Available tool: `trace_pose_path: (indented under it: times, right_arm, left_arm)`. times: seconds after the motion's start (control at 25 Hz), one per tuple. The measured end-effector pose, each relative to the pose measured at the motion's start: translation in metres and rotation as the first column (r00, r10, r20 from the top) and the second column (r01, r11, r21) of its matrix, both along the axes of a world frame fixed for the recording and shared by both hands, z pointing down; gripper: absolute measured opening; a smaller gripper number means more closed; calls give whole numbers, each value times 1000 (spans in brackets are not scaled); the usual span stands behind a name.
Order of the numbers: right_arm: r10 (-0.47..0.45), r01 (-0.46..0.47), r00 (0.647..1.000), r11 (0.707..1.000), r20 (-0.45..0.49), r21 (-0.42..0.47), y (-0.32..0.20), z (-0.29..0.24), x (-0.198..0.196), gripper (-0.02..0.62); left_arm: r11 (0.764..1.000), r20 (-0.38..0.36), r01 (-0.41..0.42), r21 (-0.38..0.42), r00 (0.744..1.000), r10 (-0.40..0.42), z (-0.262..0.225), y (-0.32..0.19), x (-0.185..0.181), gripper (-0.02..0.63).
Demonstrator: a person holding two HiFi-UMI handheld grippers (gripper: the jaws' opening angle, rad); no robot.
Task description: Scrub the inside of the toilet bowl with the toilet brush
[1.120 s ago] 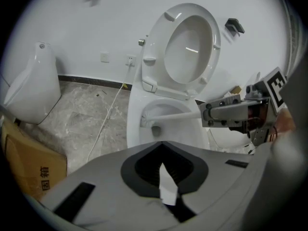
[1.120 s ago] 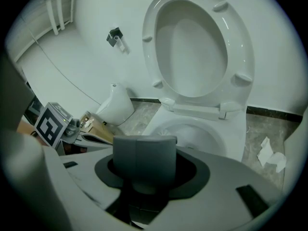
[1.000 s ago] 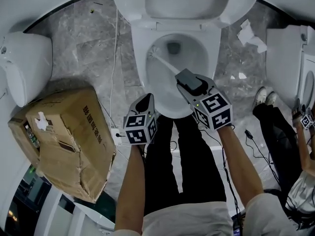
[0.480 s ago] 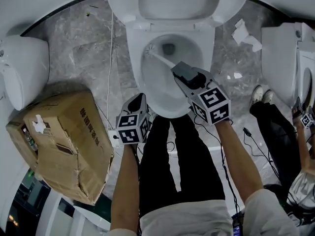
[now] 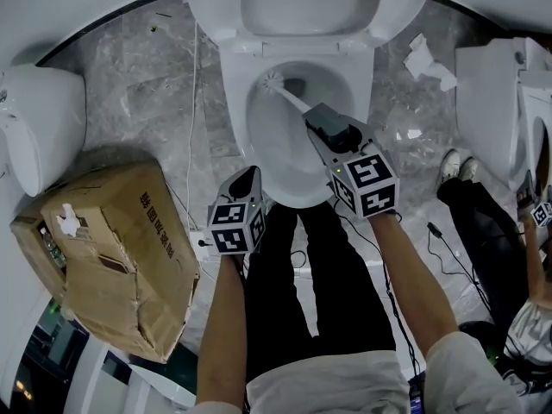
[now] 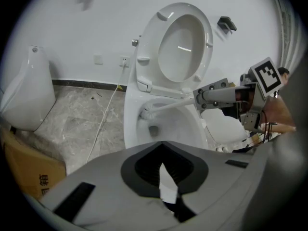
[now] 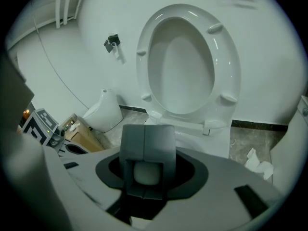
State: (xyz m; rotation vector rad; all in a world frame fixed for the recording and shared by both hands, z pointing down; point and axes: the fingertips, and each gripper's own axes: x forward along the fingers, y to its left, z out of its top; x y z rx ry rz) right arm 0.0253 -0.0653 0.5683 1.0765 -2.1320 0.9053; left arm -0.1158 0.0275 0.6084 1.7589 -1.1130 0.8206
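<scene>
Nearest: the wearer's black trousers [image 5: 297, 300], matte cloth, stand right at the near edge of the toilet bowl [image 5: 234, 119].

Left gripper [image 5: 247, 178] hangs just off the bowl's near-left rim, over the floor [image 5: 138, 102]. Its dark fingers are pinched together on nothing.

Right gripper [image 5: 312, 114] reaches over the bowl's near half. Its grey, blocky fingers are clamped on the toilet brush [image 5: 291, 97] and have just tightened slightly round the handle.
- Handle: a thin white rod, slanting away toward the bowl's far-left inner wall.
- Bristle head: white and round, under the rim there, just left of the dark drain opening [image 5: 299, 84]. Contact with the wall is hard to confirm.
- Gripped end: buried in the fingers in the head view. The right gripper view shows only a pale rounded butt.

Bowl: glossy white ceramic, oval. Beyond it the seat [image 5: 216, 11] stands raised, a smooth oval ring with its top cut off by the frame.

Floor around the bowl: grey veined stone, polished.

Left of the bowl:
- a thin white cord [image 5: 195, 84] on the floor
- farther left, a dented brown cardboard box [image 5: 112, 248]
- a rounded white ceramic fixture [image 5: 39, 119], partly cut off

Right of the bowl:
- crumpled white paper [image 5: 429, 61]
- another white fixture [image 5: 496, 93]
- a second person [image 5: 483, 222] in dark trousers, mostly out of frame
</scene>
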Motion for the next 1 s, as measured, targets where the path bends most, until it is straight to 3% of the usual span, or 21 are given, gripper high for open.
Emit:
trace_pose_path:
  times: [0.48, 1.0]
  right_arm:
    - [109, -106, 993, 993, -54, 59, -17, -7, 19, 201]
    - [188, -167, 972, 975, -142, 146, -31, -19, 48, 201]
  left_arm:
    - [1000, 17, -27, 11, 999, 27, -4, 2, -10, 26]
    - [996, -5, -92, 16, 996, 92, -14, 2, 10, 26]
